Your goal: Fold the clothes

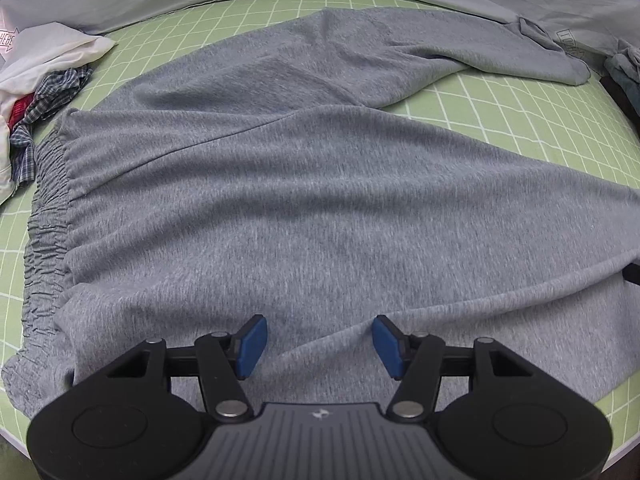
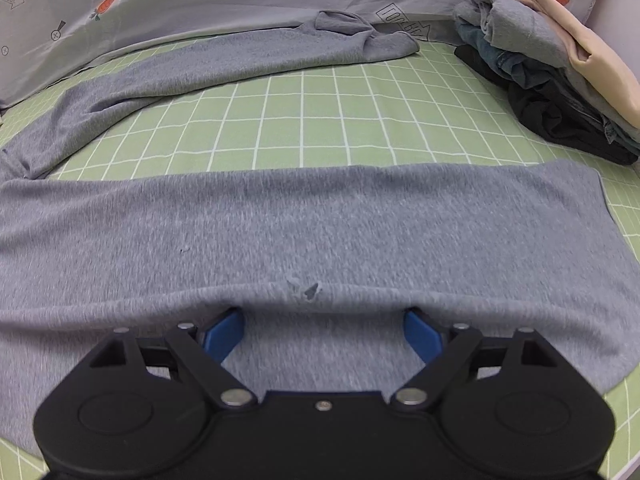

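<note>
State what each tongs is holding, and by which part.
Nothing is held. The left tongs and right tongs both stand open over the grey sweatpants.

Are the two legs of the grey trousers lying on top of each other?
No: the grey trousers lie spread, with green checked sheet showing between the legs.

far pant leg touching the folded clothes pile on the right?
Apart. The right wrist view shows green checked sheet between the far leg's cuff and the folded pile.

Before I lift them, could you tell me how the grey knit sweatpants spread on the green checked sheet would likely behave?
The grey knit sweatpants probably flop and drape; wrinkles already ripple the cloth. The far leg would likely trail behind. They seem unlikely to slip.
</note>
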`<state>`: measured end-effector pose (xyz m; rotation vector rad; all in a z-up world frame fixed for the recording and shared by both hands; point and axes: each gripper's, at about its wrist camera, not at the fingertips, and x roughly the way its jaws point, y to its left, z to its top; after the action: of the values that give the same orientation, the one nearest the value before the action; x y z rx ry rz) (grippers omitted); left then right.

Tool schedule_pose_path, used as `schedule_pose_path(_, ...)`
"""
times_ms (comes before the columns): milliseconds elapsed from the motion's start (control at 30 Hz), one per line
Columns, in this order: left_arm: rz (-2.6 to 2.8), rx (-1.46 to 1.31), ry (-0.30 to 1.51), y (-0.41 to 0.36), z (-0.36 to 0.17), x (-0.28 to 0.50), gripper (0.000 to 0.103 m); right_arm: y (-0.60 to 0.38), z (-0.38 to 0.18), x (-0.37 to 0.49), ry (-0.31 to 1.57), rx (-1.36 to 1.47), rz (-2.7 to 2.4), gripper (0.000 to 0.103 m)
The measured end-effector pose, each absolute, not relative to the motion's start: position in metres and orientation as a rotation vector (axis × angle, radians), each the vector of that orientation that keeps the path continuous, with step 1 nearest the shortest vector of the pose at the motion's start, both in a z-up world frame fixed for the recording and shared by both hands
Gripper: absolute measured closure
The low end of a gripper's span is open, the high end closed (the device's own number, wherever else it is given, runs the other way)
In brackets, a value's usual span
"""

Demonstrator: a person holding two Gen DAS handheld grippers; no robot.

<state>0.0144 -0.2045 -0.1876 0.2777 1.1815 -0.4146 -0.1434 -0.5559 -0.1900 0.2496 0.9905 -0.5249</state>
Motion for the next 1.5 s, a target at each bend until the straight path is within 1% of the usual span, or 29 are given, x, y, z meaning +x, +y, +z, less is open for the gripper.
schedule_pose_path(67, -0.395, 0.268, 1.193, -0.197, -0.19, 0.016, 0.043, -0.562, -0.194, -0.135, 0.995, 0.265, -0.537, 0.015)
schedule_pose_path(167, -0.375, 0.243, 1.201, -0.185, -0.191, 0.017, 0.043, -0.566, -0.198, -0.13, 0.987, 0.277, -0.552, 0.008)
schedule_pose_path(433, -0.262, 0.169, 1.128, -0.142, -0.178, 0.02, 0.043, -0.562, -0.195, -0.14, 0.947, 0.311, -0.581, 0.007)
schedule_pose_path(533, -0.186, 0.125, 1.124, -0.113, -0.179, 0.024, 0.043, -0.558, -0.194, -0.151, 0.926, 0.313, -0.584, 0.004)
schedule_pose_path(767, -0.028, 0.037, 1.161, -0.049, -0.194, 0.021, 0.043, -0.553, -0.204, -0.18, 0.939, 0.341, -0.62, 0.004)
schedule_pose_path(833, -0.02, -0.003, 1.164, -0.034, -0.198, 0.018, 0.043, -0.553, -0.206, -0.188, 0.94, 0.36, -0.639, 0.002)
schedule_pose_path(933, -0.024, 0.033, 1.162, -0.031, -0.198, 0.015, 0.043, -0.55, -0.208, -0.2, 0.946, 0.363, -0.654, 0.0)
schedule_pose_path(967, -0.021, 0.058, 1.163, -0.032, -0.197, 0.014, 0.041, -0.55, -0.209, -0.204, 0.952, 0.371, -0.664, 0.0)
schedule_pose_path(1200, -0.004, 0.033, 1.182, -0.016, -0.197, 0.012, 0.041, -0.547, -0.209, -0.228, 0.992, 0.416, -0.71, 0.0)
schedule_pose_path(1500, 0.017, 0.042, 1.203, -0.01, -0.196, 0.012, 0.041, -0.551, -0.207, -0.231, 1.024, 0.449, -0.724, 0.0)
